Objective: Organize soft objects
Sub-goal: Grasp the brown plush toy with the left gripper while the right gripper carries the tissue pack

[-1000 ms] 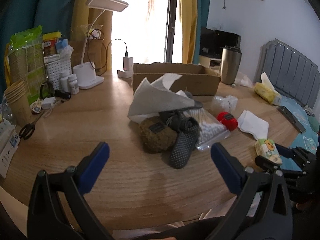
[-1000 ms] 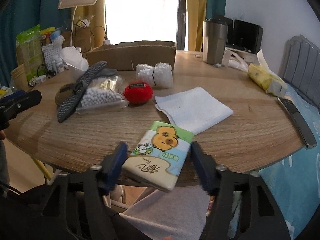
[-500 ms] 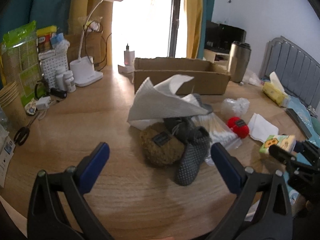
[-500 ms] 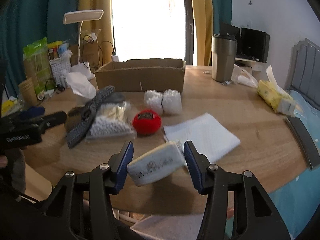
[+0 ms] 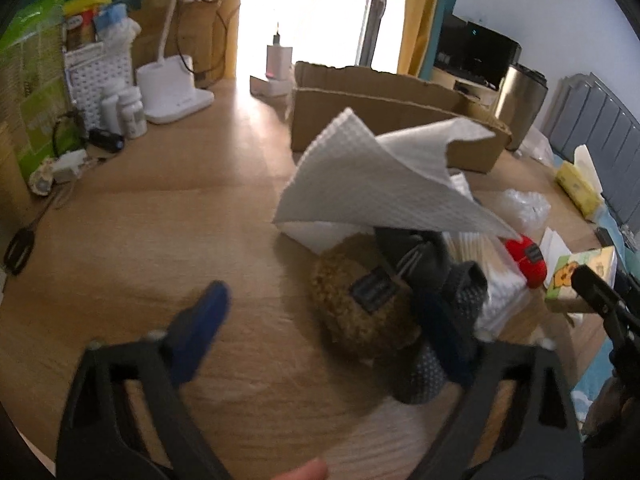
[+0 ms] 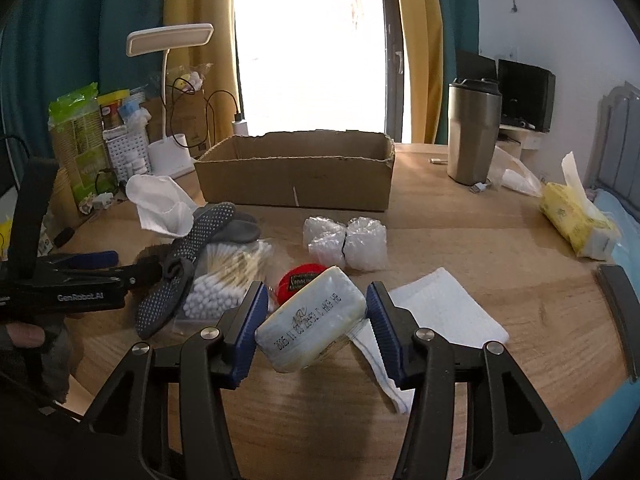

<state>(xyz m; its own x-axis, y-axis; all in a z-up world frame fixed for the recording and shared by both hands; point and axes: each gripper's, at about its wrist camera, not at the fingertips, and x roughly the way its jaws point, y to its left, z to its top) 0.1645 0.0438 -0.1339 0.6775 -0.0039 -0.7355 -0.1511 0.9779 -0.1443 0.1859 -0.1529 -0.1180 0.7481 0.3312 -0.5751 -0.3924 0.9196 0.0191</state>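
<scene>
My left gripper [image 5: 320, 328] hangs low over the table with its jaws closing. A brown fuzzy item [image 5: 352, 308] lies between them, untouched as far as I can tell. Its right finger blurs in front of a grey dotted sock [image 5: 460, 292]. A white paper towel [image 5: 380, 184] drapes over the pile. My right gripper [image 6: 316, 316] is shut on a small tissue pack [image 6: 312, 320], held above the table's front edge. Behind it lie a red ball [image 6: 300, 276], a bag of cotton swabs [image 6: 228, 276], bubble wrap [image 6: 348, 244] and a white cloth [image 6: 444, 312]. The open cardboard box [image 6: 296, 172] stands behind them.
A steel tumbler [image 6: 474, 132] and a yellow tissue pack [image 6: 576, 220] sit at the right. A desk lamp [image 6: 168, 40], small bottles [image 5: 128, 112] and scissors [image 5: 20, 244] line the left side. A dark flat bar [image 6: 620, 312] lies by the right edge.
My left gripper moved forward and down toward the pile and its jaws narrowed. My right gripper closed on the tissue pack and lifted it off the table, turning it end on.
</scene>
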